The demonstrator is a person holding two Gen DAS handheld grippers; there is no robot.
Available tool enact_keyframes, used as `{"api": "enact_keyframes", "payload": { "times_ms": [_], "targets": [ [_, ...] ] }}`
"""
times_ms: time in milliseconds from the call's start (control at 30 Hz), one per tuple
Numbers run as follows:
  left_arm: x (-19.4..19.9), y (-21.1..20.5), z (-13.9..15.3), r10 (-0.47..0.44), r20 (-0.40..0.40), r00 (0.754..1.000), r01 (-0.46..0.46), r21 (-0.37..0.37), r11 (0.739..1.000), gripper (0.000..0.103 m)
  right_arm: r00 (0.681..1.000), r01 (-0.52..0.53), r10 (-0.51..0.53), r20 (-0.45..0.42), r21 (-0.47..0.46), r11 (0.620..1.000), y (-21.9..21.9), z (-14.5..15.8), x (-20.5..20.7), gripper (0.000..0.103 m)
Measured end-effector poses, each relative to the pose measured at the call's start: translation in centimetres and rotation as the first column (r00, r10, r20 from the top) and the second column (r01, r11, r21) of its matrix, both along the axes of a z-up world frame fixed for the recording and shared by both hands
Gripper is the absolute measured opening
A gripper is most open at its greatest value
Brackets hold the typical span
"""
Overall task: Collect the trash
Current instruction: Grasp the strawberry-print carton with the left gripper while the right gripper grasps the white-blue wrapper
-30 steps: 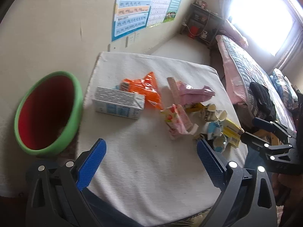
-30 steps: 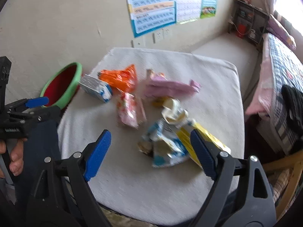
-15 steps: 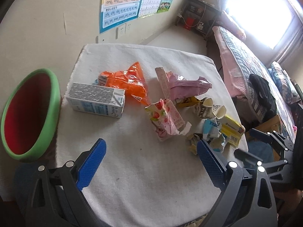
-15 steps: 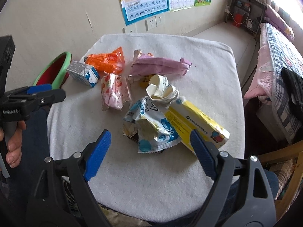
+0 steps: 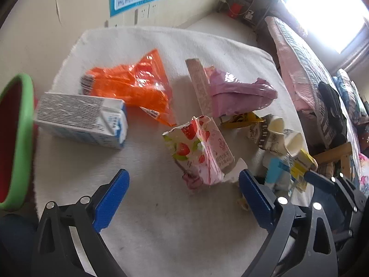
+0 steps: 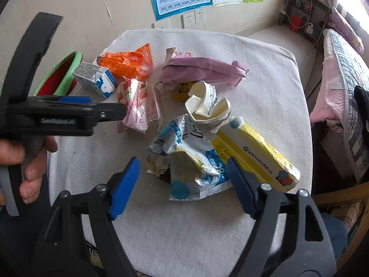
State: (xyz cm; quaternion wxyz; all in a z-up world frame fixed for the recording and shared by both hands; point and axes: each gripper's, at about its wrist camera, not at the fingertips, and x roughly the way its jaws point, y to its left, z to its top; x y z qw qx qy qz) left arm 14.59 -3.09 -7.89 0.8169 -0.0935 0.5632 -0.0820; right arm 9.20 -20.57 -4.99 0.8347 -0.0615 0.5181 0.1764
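At far left, beside the white cloth-covered table [image 5: 207, 43], a green-rimmed, red-lined bin [image 5: 20, 124], tilted with its mouth toward the trash. Next, on the cloth, a blue-and-white milk carton [image 5: 80, 120] on its side, touching a crumpled orange snack bag [image 5: 131, 87] behind it. Toward the middle, a torn pink strawberry milk carton [image 5: 200, 152], with a pink plastic bag [image 6: 203, 71] beyond it and a small yellow wrapper [image 5: 239, 120] just beside. Further right, a crushed paper cup [image 6: 207, 106] resting against a blue-and-white snack wrapper [image 6: 191, 161] and a long yellow-and-white box [image 6: 251, 150]. Left gripper [image 5: 184, 198] hovering low over bare cloth, jaws wide apart and empty, the strawberry carton just ahead of its right finger. Right gripper [image 6: 184, 180] straddling the near edge of the blue-and-white wrapper, jaws just narrowed yet pads not pressing on it. At the left of the right wrist view, a hand [image 6: 25, 161] gripping the left tool's handle.
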Motion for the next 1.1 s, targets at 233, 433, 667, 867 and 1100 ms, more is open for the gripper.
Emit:
{"api": "enact_keyframes", "payload": {
  "times_ms": [233,433,667,867,1100],
  "targets": [
    [1.5,-0.9,-2.5,0.016,-0.060,0.998,-0.017,-0.023,1.000,0.067,0.999,0.004,-0.003,-0.031,0.004,1.000,-0.3,-1.2,0.8,0.051],
    [1.2,-1.6,-2.9,-0.029,-0.050,0.998,0.026,-0.062,0.998,0.041,0.998,-0.009,0.011,-0.068,0.024,1.000,-0.2,-2.0,0.8,0.028],
    [0.8,-1.9,-2.1,-0.055,-0.025,0.998,0.054,-0.045,0.998,0.038,0.998,-0.004,0.007,-0.059,0.056,0.998,-0.5,-1.2,0.5,0.017],
    [-0.2,-0.7,-0.8,-0.042,-0.008,0.999,0.042,-0.015,0.999,0.034,0.999,0.001,0.004,-0.045,0.095,0.995,-1.1,0.2,-0.1,0.016],
    [-1.0,1.2,0.3,-0.042,0.010,0.999,0.041,0.046,0.998,0.031,1.000,0.002,0.000,-0.015,0.123,0.992,-1.2,1.9,-0.6,0.016]
  ]
}}
